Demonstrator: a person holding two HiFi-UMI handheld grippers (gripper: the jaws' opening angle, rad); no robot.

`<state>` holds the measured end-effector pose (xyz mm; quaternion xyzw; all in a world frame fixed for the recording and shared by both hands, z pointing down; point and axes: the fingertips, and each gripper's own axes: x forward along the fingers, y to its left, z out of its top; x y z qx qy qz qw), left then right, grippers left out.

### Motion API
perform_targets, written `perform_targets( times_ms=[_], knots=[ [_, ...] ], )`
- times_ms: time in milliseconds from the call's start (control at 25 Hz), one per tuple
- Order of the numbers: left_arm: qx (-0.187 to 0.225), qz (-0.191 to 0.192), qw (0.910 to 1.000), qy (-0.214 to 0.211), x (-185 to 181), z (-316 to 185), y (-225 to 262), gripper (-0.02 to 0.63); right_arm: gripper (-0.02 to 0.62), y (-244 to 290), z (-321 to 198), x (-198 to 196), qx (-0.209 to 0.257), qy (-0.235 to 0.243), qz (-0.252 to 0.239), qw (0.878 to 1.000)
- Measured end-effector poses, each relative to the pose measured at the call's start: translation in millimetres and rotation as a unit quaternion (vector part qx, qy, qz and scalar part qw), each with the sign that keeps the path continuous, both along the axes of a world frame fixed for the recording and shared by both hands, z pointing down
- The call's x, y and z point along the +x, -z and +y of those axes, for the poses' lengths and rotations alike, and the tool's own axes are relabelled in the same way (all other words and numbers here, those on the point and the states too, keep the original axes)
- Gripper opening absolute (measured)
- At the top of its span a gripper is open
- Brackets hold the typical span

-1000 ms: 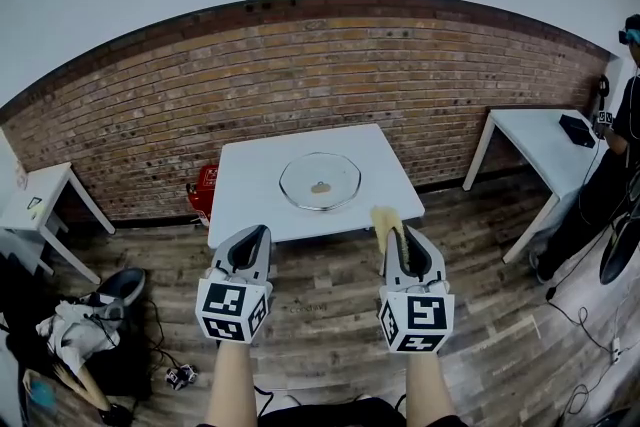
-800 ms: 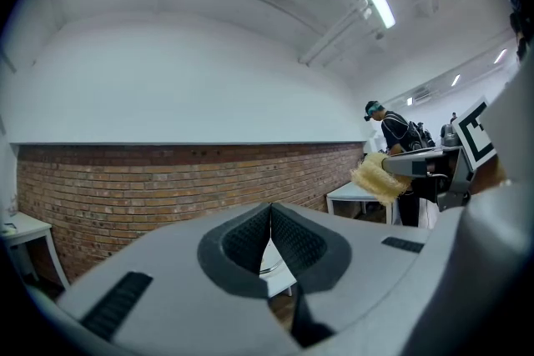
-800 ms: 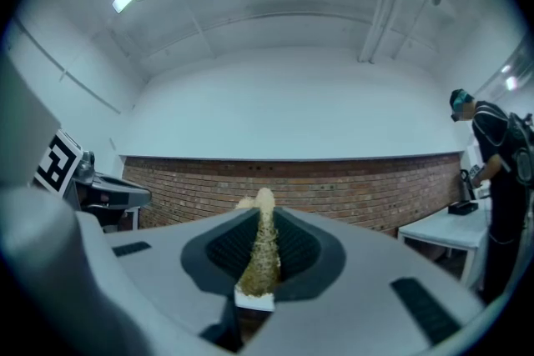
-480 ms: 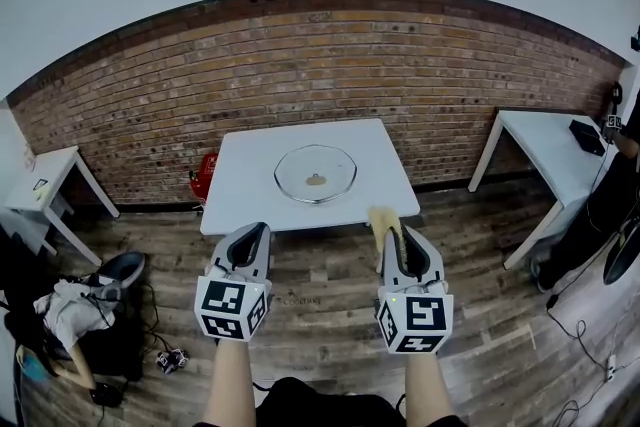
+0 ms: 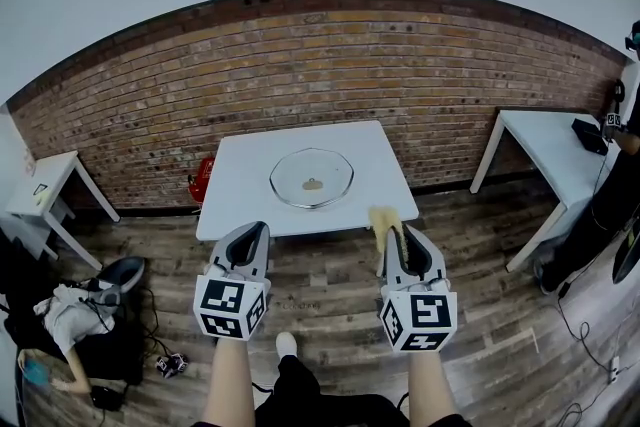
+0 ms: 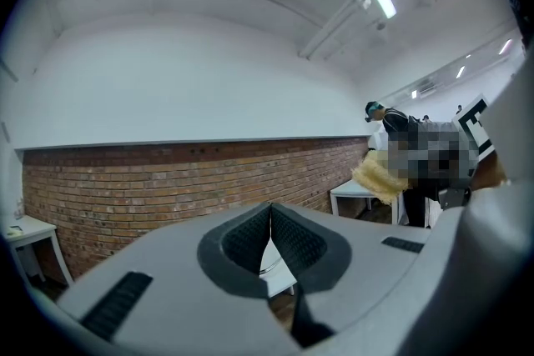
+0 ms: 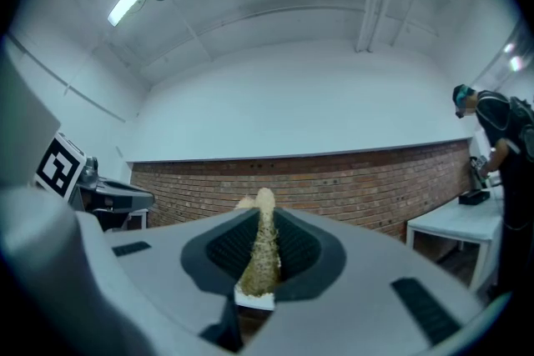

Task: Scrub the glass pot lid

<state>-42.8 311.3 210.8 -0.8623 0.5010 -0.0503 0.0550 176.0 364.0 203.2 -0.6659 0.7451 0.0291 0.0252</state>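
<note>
The glass pot lid (image 5: 312,178) lies flat in the middle of a white table (image 5: 240,205) by the brick wall, a small brown knob at its centre. My left gripper (image 5: 251,233) hovers over the floor in front of the table, shut with nothing between its pads (image 6: 270,239). To its right at the same height, my right gripper (image 5: 397,235) is shut on a yellow sponge (image 5: 384,223). The sponge (image 7: 261,254) stands squeezed between the jaws and sticks out past their tips. Both grippers are well short of the lid.
A second white table (image 5: 560,147) stands at the right with a dark object on it and a person (image 5: 622,165) beside it. At the left are a small white side table (image 5: 40,190) and clothes and bags (image 5: 75,315) on the wooden floor. A red object (image 5: 199,181) sits behind the main table.
The view has shifted slightly; the table and lid sit a little further left and higher in frame. Both grippers keep the same pose and grip.
</note>
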Motion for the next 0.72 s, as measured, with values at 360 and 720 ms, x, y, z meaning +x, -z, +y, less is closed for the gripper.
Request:
perform_targets(
  times_ms=[360, 720],
  knots=[
    [0.000, 0.010, 0.9999, -0.006, -7, -52, -7, 0.011, 0.055, -4, -48, -6, -0.001, -0.008, 0.018, 1.000],
    [-0.016, 0.009, 0.9998, -0.006, -18, -127, -21, 0.011, 0.055, -13, -121, -13, -0.013, -0.012, 0.013, 1.000]
  ],
)
